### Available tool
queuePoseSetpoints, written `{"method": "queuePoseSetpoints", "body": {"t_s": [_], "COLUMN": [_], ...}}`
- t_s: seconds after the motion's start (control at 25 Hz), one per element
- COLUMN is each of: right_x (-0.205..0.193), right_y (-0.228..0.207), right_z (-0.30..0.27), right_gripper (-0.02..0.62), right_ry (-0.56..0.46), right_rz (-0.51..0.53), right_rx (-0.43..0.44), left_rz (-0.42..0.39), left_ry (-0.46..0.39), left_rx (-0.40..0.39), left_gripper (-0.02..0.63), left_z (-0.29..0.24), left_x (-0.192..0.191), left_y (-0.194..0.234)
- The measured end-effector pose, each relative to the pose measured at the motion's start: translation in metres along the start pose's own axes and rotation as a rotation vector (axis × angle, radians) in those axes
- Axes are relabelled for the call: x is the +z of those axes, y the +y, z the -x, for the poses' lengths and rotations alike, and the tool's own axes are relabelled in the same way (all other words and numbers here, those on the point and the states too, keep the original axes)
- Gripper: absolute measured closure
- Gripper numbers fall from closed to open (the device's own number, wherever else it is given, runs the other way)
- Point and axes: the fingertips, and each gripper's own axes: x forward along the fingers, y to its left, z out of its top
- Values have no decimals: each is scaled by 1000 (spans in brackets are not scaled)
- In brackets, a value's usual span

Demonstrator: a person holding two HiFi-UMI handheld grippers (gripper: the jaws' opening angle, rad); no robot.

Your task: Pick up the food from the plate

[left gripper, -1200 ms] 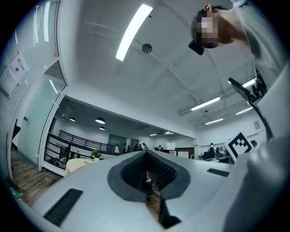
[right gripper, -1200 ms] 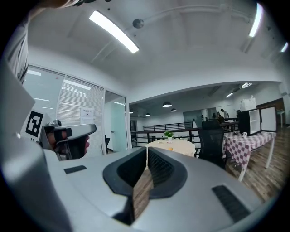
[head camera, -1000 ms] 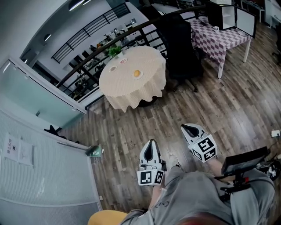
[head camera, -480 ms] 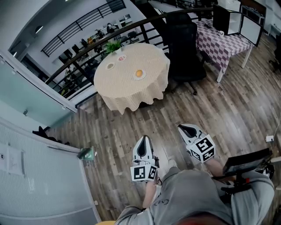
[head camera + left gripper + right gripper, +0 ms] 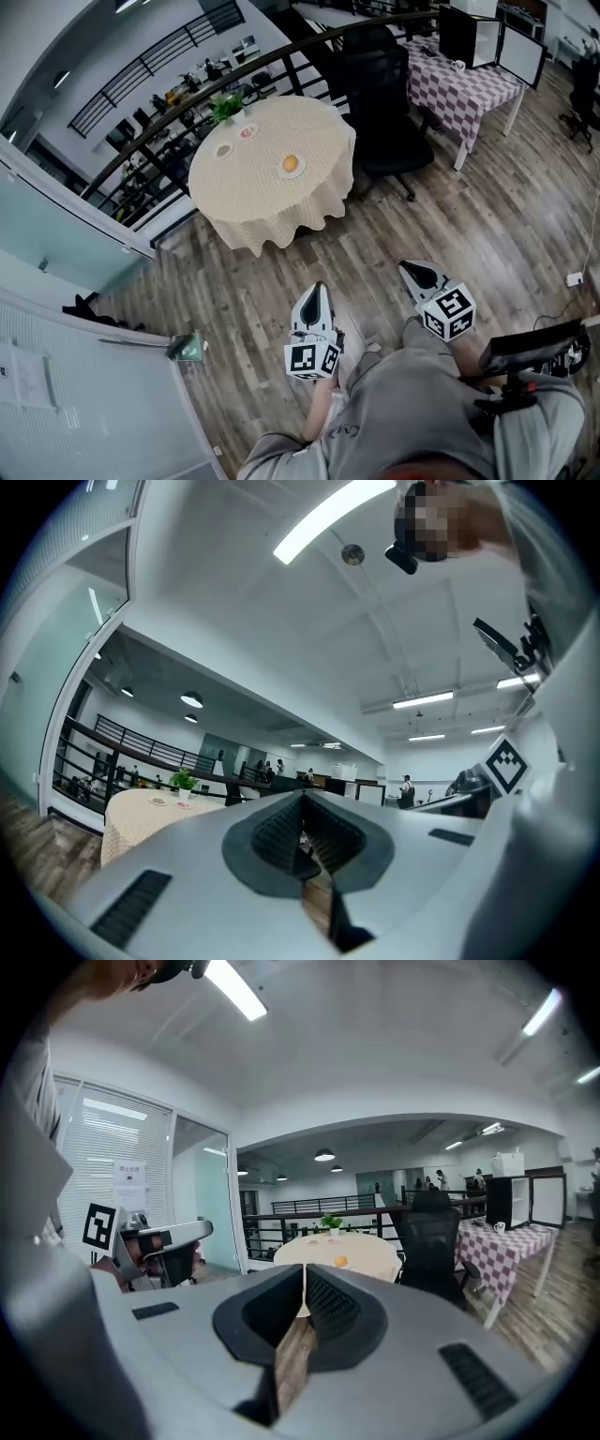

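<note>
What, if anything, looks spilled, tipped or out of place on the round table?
Nothing stands out. On the round table the cloth hangs evenly. The orange food sits on its plate, the two small dishes lie flat, and the potted plant stands upright near the far edge.
</note>
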Motion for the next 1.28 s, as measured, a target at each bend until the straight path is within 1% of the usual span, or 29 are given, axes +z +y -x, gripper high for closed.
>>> {"method": "queuePoseSetpoints", "body": {"t_s": [0.16, 0.28, 0.4, 0.56, 0.76, 0.88, 1.0, 1.28], "right_x": [1, 0, 0, 12, 29, 33, 39, 81], "right_y": [2, 2, 8, 23, 20, 8, -5, -48], "right_z": [-12, -27, -50, -85, -140, -180, -224, -325], "right_gripper": [574, 574, 574, 574, 574, 574, 574, 574], "right_ry": [7, 13, 17, -5, -18, -23, -28, -56], "right_rz": [11, 20, 14, 22, 18, 10, 4, 30], "right_rx": [6, 22, 69, 138, 194, 217, 238, 276], "left_rz": [7, 13, 21, 19, 2, -5, -3, -38], "left_ry": [4, 8, 25, 45, 26, 17, 14, -7], "left_rx": [-30, -21, 31, 118, 224, 263, 284, 273], "left_gripper": [595, 595, 595, 595, 595, 595, 595, 595], "left_z": [-11, -12, -6, 7, 2, -20, -52, -150], "left_x": [0, -2, -8, -10, 1, 1, 0, 13], "left_y": [0, 1, 13, 45, 87, 110, 133, 180]}}
